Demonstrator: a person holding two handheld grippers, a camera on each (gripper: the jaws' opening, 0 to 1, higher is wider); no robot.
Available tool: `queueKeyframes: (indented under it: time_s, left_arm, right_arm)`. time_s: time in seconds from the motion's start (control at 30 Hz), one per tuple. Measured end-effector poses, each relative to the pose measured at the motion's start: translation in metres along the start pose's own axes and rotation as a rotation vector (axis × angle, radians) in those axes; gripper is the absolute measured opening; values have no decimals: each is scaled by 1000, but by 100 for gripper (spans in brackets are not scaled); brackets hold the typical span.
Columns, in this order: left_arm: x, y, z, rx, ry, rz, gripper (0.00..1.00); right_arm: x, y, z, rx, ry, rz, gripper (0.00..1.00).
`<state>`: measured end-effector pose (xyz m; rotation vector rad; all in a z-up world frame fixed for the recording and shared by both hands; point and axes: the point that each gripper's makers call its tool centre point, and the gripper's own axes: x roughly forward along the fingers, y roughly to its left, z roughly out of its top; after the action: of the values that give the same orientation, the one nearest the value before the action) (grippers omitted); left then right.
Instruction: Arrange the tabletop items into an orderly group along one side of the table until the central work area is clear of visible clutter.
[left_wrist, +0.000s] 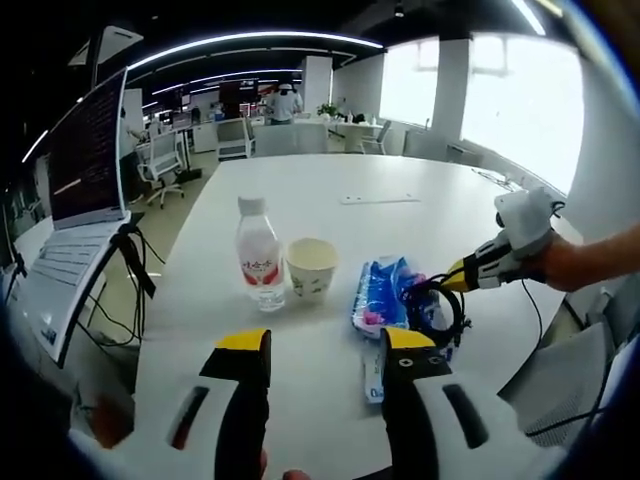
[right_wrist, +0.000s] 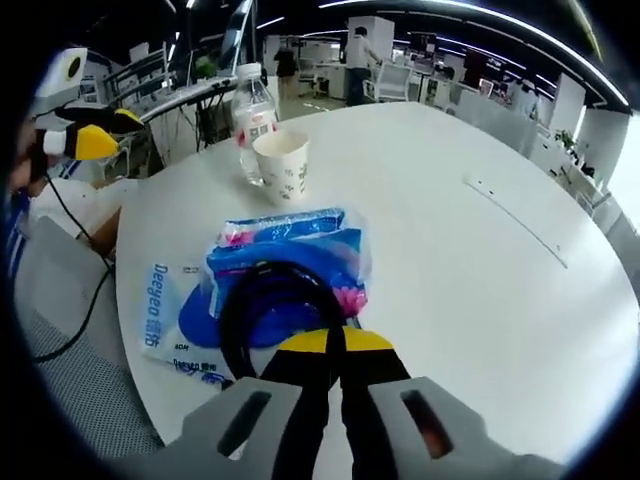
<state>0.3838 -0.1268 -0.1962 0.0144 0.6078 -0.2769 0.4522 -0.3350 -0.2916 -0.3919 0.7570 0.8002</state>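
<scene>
while the left gripper (left_wrist: 328, 358) gapes, right gripper (right_wrist: 334, 345) clamps the black cable (right_wrist: 262, 300) atop the blue packet (right_wrist: 290, 250).

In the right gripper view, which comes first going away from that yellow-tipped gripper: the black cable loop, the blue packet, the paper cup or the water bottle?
From the right gripper:
1. Black cable loop, right at the jaws, lying on the packet.
2. Blue packet, just beyond, under the loop.
3. Paper cup, farther up the white table.
4. Water bottle, just behind the cup.

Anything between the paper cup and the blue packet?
No. In the left gripper view, only bare table separates the paper cup and blue packet; the water bottle stands on the cup's other side.
</scene>
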Motion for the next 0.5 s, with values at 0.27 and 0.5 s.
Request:
queueKeyframes:
  time_s: [0.27,0.5]
  left_arm:
    - [0,-1,3,0,-9,-3,43]
    - [-1,1,-1,-2,-4,0,43]
  right_arm:
    - [-10,7,8,-38,-25,1,0]
    - [-22,11,15,-65,-61,-13,0]
